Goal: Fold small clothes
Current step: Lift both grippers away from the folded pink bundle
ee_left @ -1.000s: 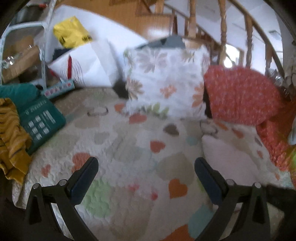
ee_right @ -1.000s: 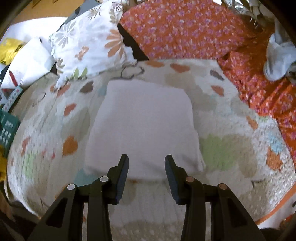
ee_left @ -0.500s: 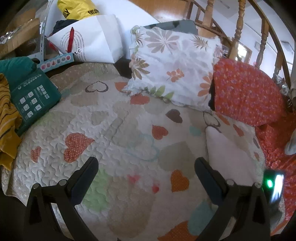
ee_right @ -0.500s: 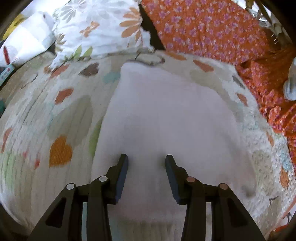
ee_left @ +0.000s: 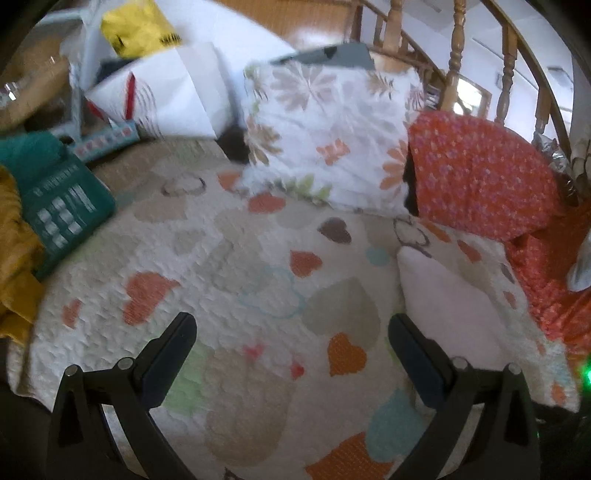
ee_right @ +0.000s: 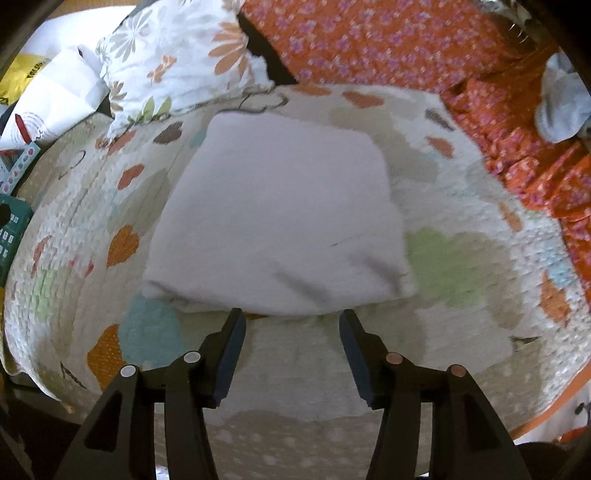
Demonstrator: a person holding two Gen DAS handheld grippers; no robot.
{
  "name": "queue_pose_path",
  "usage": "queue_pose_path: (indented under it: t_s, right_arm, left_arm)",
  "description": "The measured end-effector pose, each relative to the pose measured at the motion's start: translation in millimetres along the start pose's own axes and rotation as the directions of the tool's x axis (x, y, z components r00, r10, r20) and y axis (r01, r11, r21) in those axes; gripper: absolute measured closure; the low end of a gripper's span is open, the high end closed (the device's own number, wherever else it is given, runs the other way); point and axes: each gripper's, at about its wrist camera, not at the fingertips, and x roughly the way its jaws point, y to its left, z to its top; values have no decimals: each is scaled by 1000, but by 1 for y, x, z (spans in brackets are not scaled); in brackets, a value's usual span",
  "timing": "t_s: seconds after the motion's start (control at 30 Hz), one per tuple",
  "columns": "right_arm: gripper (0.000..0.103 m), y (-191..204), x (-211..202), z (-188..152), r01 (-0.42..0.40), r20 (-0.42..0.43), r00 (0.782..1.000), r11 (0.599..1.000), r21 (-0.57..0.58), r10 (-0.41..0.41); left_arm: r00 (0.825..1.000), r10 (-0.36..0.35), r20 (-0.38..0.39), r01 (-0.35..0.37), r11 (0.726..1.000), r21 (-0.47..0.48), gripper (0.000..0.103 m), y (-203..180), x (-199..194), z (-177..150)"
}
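Folded white cloth (ee_right: 280, 214) lies flat on heart-print quilt (ee_right: 461, 258), centre-right of bed; near edge rumpled. No legible writing anywhere; print on green box (ee_left: 62, 210) and yellow bag (ee_left: 140, 27) too blurred to read. R gripper (ee_right: 291, 321) just short of cloth's near edge, jaws apart, holding nothing; wider than 0.5 s ago and pulled back off cloth. L gripper (ee_left: 291, 332) over bare quilt left of cloth, jaws wide, empty.

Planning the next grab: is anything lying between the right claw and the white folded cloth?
Nothing visible does. The right claw is open just short of the near edge of the white cloth, with only bare quilt between them.
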Motion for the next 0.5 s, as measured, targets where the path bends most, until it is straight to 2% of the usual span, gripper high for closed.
queue_pose_path:
  t_s: [0.13, 0.2, 0.27, 0.3, 0.4, 0.5]
  right_arm:
    - [41, -22, -15, -1, 12, 50, 999, 1000, 3, -12]
    - [40, -30, -18, -1, 23, 75, 997, 1000, -7, -22]
    - [39, -37, -18, 0, 29, 92, 995, 999, -20, -27]
    - [39, -40, -16, 1, 34, 97, 995, 999, -27, -31]
    - [38, -46, -8, 5, 79, 107, 992, 996, -51, -73]
    - [37, -51, -1, 4, 101, 123, 988, 993, -54, -94]
  left_arm:
    - [989, 81, 127, -85, 996, 26, 0, -17, -44, -6]
    - [978, 65, 200, -74, 997, 38, 0, -30, -68, -9]
    - [967, 5, 256, -27, 996, 81, 0, -49, -90, -10]
    - [966, -32, 257, 5, 995, 103, 0, -57, -96, -9]
    - [977, -127, 173, 107, 987, 118, 0, -81, -97, -7]
    - [987, -132, 88, 121, 985, 123, 0, -103, -86, -15]
